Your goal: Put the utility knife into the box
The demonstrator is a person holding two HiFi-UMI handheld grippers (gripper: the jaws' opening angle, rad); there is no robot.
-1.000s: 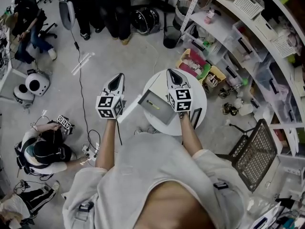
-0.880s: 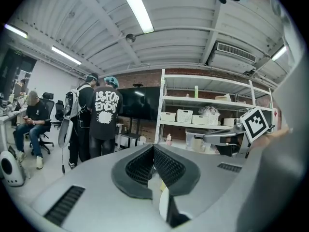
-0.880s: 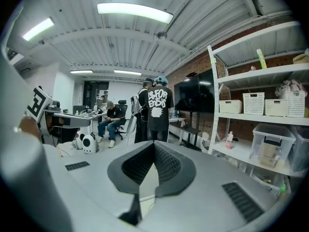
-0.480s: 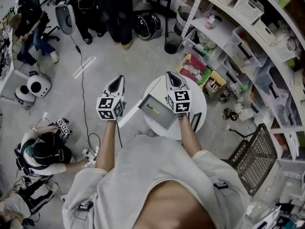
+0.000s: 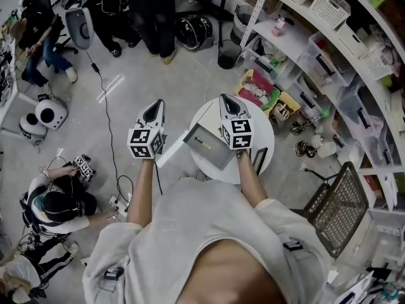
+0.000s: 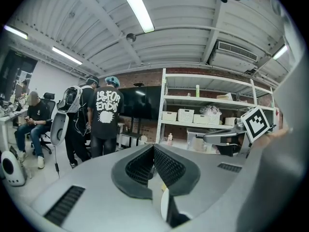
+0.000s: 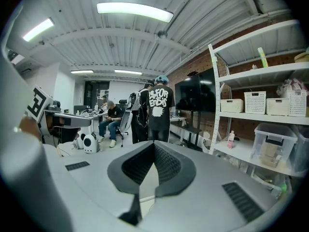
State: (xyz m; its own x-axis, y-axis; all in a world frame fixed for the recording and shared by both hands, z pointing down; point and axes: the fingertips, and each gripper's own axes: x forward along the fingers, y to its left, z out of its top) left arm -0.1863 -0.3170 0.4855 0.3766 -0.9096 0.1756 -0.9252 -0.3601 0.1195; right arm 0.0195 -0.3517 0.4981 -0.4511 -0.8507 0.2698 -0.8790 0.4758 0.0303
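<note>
In the head view a grey open box [image 5: 212,151] rests on a small round white table [image 5: 262,128]. A thin yellow-green thing [image 5: 204,142], apparently the utility knife, lies inside it. My right gripper [image 5: 228,99] hovers over the table just right of the box, jaws shut and empty. My left gripper [image 5: 155,105] hangs over the floor left of the table, also shut with nothing in it. In the left gripper view my left gripper [image 6: 154,147] shows its pads meeting. The same holds for my right gripper [image 7: 154,144] in the right gripper view. Both views look out level into the room.
Shelving with bins and baskets [image 5: 329,49] runs along the right. A black mesh crate [image 5: 335,204] stands at the lower right. A dark flat panel [image 5: 260,158] leans at the table's near edge. A person crouches on the floor [image 5: 57,202] among cables at left; others stand at the back [image 5: 155,11].
Both grippers stay nearly where they were, shut. The head view has shifted slightly. The people at the back have moved a little.
</note>
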